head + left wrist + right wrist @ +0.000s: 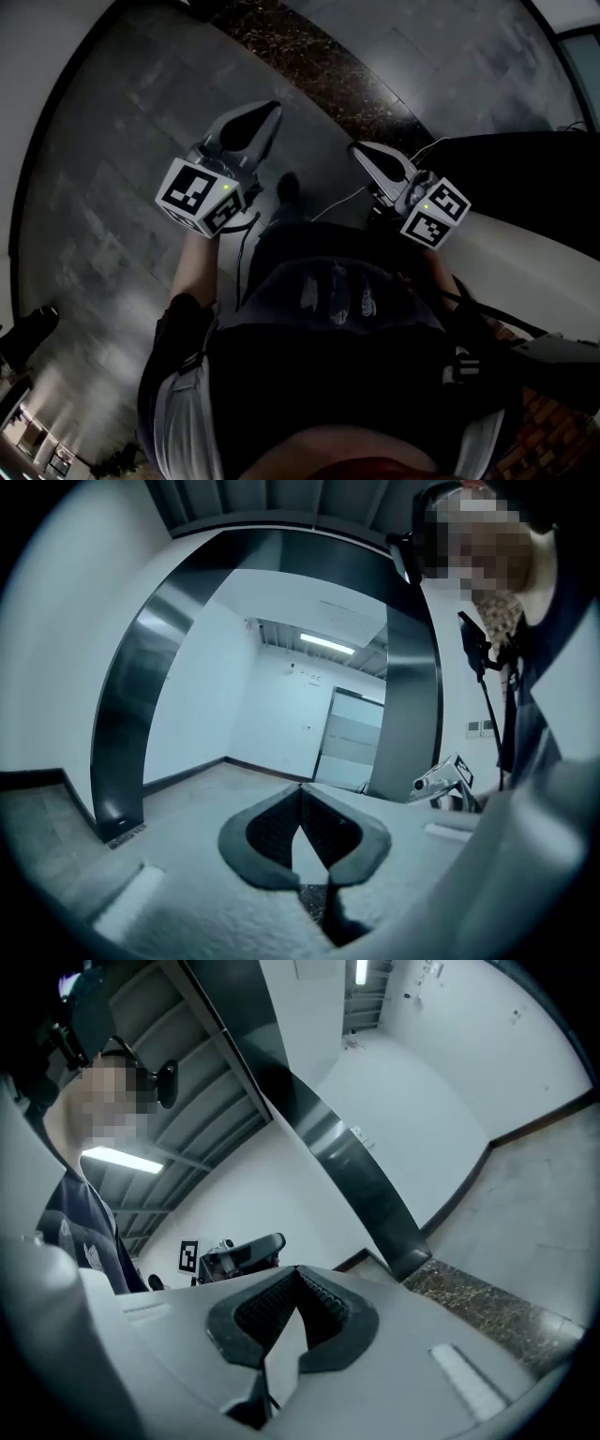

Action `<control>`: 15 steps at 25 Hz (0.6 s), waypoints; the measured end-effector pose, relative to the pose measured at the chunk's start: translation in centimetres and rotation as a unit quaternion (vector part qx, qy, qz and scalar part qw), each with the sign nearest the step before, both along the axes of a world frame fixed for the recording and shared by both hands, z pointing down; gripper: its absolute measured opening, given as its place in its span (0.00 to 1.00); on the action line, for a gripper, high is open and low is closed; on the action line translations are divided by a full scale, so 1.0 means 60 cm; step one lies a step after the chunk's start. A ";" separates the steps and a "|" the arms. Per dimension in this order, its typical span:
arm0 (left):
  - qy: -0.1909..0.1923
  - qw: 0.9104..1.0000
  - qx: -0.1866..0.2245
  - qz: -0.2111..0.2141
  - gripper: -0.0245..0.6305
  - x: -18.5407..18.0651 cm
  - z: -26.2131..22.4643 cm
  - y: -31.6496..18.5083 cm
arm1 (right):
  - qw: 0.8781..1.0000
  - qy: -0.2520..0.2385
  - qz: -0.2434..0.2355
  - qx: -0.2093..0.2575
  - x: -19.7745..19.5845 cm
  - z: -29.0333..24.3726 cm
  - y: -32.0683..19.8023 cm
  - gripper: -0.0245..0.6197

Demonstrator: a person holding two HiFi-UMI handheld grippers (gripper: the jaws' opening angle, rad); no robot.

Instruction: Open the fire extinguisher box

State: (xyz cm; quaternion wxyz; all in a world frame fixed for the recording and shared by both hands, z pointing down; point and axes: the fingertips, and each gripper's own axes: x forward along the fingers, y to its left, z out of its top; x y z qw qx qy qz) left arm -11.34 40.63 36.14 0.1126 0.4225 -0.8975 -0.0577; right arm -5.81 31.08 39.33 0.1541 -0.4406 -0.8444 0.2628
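Head view: steeply downward from above the person's torso [328, 356] onto left gripper [272, 111], right gripper [358, 150] and floor [122, 169]. Gripper views: close behind their own jaws, roughly level; each catches the other gripper and the dark metal frame [122, 714].

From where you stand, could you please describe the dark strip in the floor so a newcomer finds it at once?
Start with the grey floor below the person. Just beyond the tips of the left gripper and the right gripper, a stone strip crosses it. Unlike the plain floor on both sides, it is near-black with pale speckles.
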 end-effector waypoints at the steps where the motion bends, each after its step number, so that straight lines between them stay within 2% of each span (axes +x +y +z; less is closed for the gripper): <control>1: 0.001 1.000 0.005 0.009 0.04 -0.030 -0.015 0.045 | 1.000 0.010 0.006 -0.003 -0.031 -0.016 0.047 0.04; 4: 0.009 0.999 0.016 0.026 0.04 -0.109 -0.042 0.176 | 0.998 0.044 0.032 -0.011 -0.109 -0.054 0.175 0.04; 6: 0.028 0.999 0.021 0.027 0.04 -0.151 -0.040 0.214 | 0.997 0.065 0.046 -0.021 -0.151 -0.058 0.205 0.04; 9: 0.060 0.997 0.028 0.030 0.04 -0.190 -0.009 0.186 | 0.989 0.095 0.094 -0.060 -0.207 -0.026 0.155 0.04; 12: 0.066 0.996 0.024 0.051 0.04 -0.210 0.014 0.133 | 0.975 0.121 0.148 -0.116 -0.248 0.005 0.080 0.04; 15: 0.063 0.996 0.008 0.067 0.04 -0.229 0.025 0.092 | 0.971 0.116 0.170 -0.120 -0.276 0.005 0.037 0.04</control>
